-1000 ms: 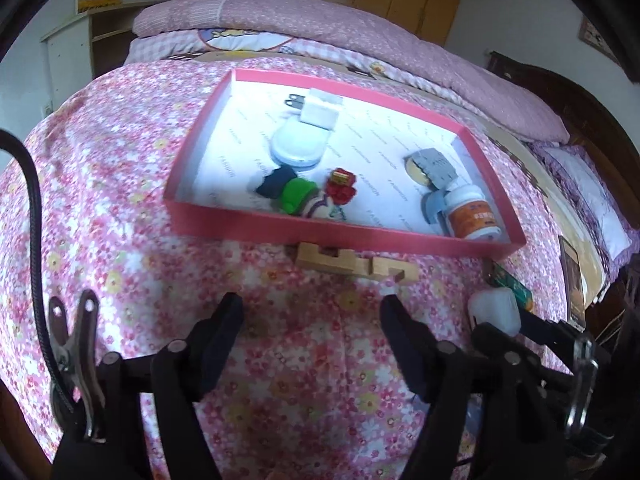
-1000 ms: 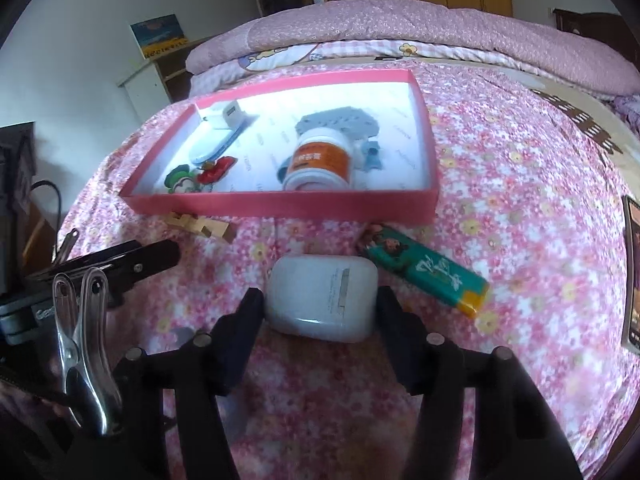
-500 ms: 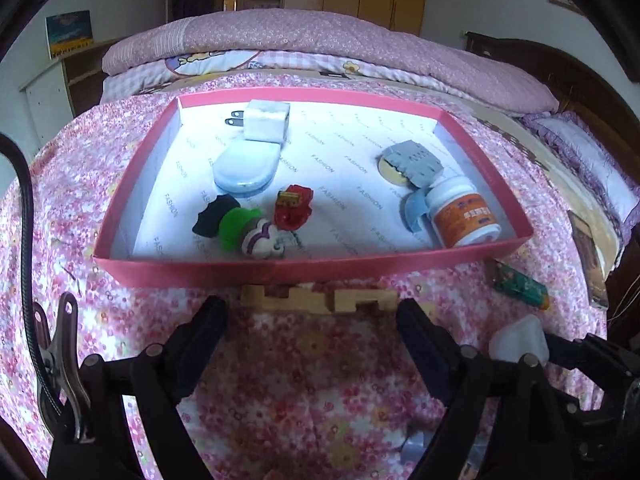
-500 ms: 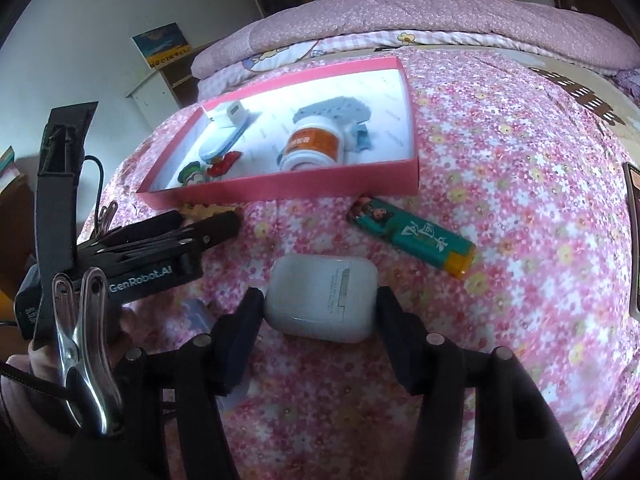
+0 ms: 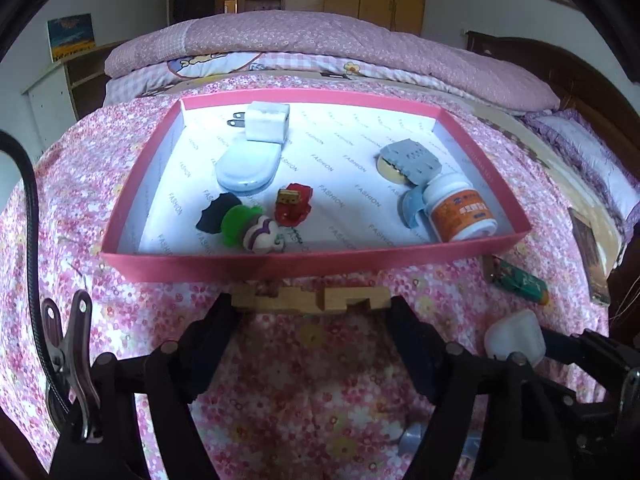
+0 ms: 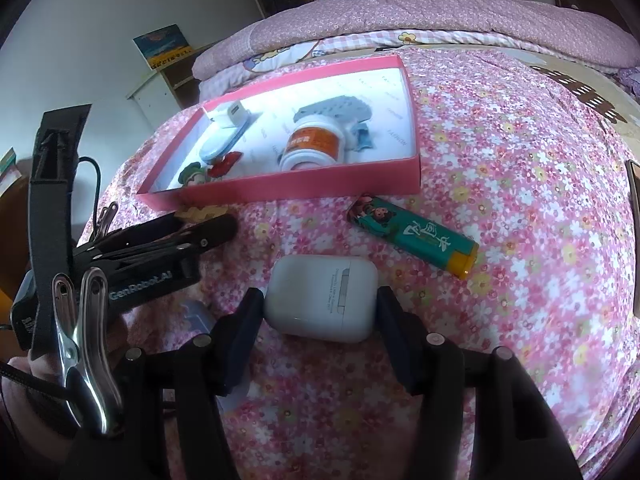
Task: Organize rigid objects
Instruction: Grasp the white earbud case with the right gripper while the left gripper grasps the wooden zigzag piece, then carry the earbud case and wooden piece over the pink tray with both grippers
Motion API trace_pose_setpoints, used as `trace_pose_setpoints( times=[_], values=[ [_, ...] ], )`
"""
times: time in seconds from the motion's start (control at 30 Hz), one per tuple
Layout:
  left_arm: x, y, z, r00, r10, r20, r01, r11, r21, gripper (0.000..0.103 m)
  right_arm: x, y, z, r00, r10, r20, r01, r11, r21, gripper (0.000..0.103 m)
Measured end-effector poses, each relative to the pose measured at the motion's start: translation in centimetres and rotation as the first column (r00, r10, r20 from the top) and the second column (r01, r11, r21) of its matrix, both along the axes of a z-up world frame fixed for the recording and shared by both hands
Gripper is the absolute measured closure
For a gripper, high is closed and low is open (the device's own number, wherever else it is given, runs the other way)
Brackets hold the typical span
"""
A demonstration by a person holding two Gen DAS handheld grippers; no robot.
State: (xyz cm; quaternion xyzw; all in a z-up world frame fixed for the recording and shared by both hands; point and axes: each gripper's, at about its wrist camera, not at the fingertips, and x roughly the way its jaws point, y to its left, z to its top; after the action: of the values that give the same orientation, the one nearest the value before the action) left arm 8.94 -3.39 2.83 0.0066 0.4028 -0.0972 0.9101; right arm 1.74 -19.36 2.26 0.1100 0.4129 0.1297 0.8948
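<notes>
A notched wooden block (image 5: pixel 312 299) lies on the flowered bedspread just in front of the pink tray (image 5: pixel 312 264). My left gripper (image 5: pixel 312 308) straddles it with its jaws closing. The fingertips (image 5: pixel 224 312) meet the block's two ends. In the right wrist view my right gripper (image 6: pixel 320 308) is shut on a white earbuds case (image 6: pixel 322 298), held just above the bedspread. The same case (image 5: pixel 514 338) shows at the lower right of the left wrist view. The left gripper (image 6: pixel 208 232) and the block (image 6: pixel 200 213) appear at the left of the right wrist view.
The tray holds a white charger (image 5: pixel 267 121), a pale blue oval case (image 5: pixel 248 166), a small figurine (image 5: pixel 248 230), a red toy (image 5: pixel 294 204), a grey piece (image 5: pixel 412 160) and a pill bottle (image 5: pixel 458 210). A green lighter (image 6: pixel 416 238) and a small blue-grey item (image 6: pixel 196 314) lie on the bedspread.
The left gripper came in closer to the wooden block, widened, then narrowed until its fingertips reached the block's ends. The right gripper kept still, holding the white case.
</notes>
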Motion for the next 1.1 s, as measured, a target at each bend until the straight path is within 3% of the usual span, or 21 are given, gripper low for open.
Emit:
trace_pose_setpoints(
  times=[0.53,1.1],
  values=[
    [-2.0,2.7,3.7,0.998,0.034,0.057,-0.031,0.998,-0.06,0.023,-0.4,1.0,1.8,0.999,0.024,0.042,-0.024,1.0,-0.007,0.045],
    [5.0,3.3,5.2,0.992,0.096,0.086,-0.095,0.995,-0.013,0.023,1.9,0.5,3.4,0.998,0.009,0.062,-0.009,1.0,-0.01,0.045]
  ],
)
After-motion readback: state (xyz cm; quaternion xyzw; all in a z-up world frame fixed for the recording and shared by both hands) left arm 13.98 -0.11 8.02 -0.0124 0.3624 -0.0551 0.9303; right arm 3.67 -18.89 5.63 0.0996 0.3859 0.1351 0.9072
